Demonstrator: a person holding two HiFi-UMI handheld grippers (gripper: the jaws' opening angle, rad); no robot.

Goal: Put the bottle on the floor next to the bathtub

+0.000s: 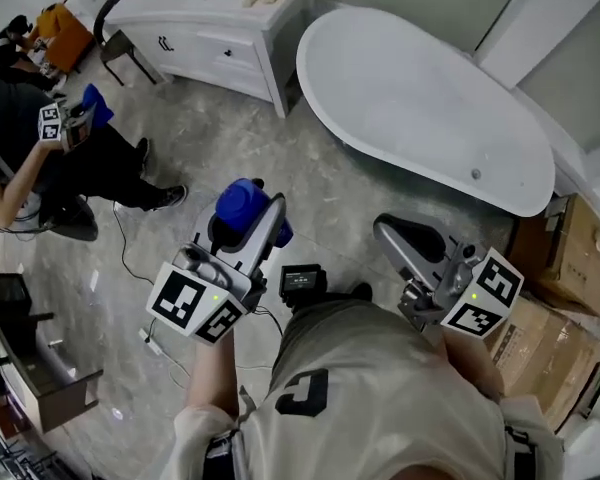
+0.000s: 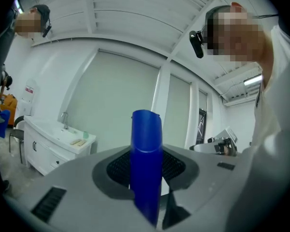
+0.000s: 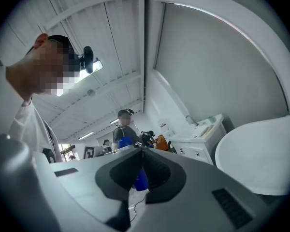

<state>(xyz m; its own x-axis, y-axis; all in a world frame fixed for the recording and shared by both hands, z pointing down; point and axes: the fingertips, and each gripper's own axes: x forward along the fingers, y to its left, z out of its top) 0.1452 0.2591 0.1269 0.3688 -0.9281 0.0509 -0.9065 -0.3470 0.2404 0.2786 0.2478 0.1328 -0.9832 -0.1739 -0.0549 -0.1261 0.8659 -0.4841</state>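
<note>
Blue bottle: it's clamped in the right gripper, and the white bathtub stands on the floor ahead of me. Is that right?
Not quite. The blue bottle is clamped in the left gripper, not the right: the left gripper view shows it between that gripper's jaws. The right gripper is shut on nothing. The white bathtub does stand on the floor ahead.

Likely staged bathroom set, freestanding bathtub [image 1: 420, 108], white vanity [image 1: 210, 18], cardboard boxes [image 1: 565, 298] beside
</note>
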